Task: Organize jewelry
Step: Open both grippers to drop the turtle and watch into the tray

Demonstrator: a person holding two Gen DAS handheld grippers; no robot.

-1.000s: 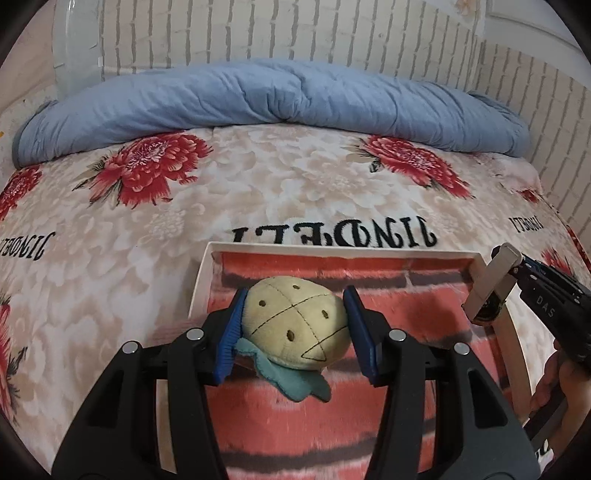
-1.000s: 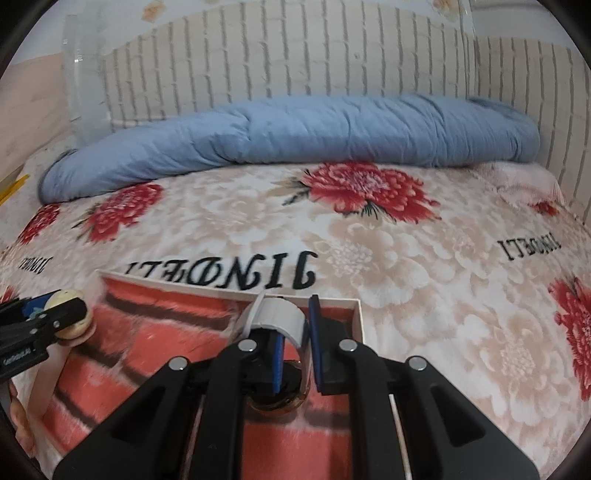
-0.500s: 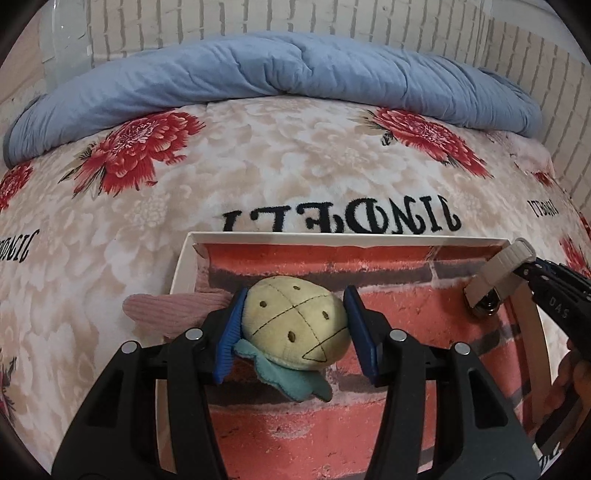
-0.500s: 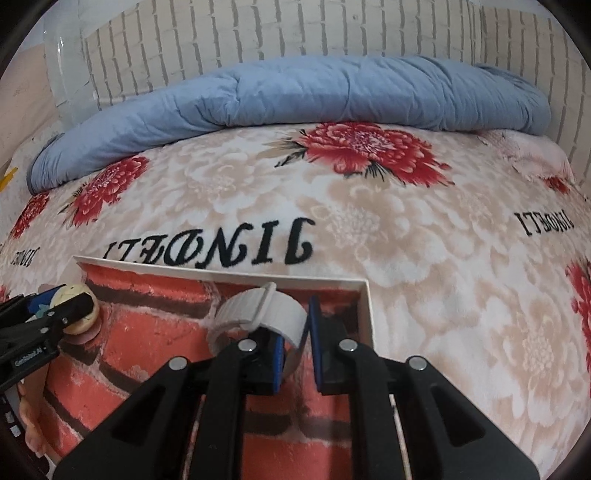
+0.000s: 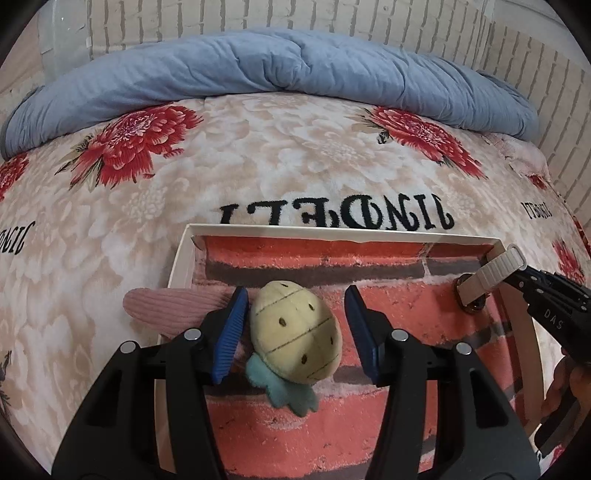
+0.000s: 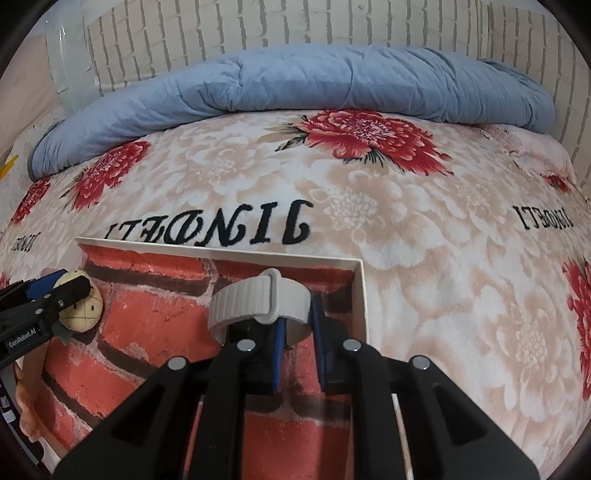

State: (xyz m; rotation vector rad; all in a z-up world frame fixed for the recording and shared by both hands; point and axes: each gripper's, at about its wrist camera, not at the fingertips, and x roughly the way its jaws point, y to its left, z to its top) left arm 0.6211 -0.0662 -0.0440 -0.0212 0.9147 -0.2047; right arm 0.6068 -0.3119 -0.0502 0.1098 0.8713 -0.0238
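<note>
The right claw [image 6: 297, 354], just opening, straddles the watch strap [image 6: 258, 301] at the tray's [image 6: 360, 295] far right corner, while the left claw [image 5: 293, 332] stands spread around the plush charm [image 5: 295, 339].

The blanket [image 6: 369, 206] reads "JINDELI" upside down; left claw [image 6: 55, 295] reads "GenRobot.AI".

Blue quilt [image 5: 280, 70] bunched along floral blanket [image 5: 258, 155], brick-patterned wall [image 6: 295, 29] behind

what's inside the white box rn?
A brick-print liner covers the white box's floor. On it lie a yellow plush charm between the left gripper's open jaws and a watch with a beige strap in the far right corner. A pink corduroy piece overhangs the left wall. The grippers hide the near part.
</note>
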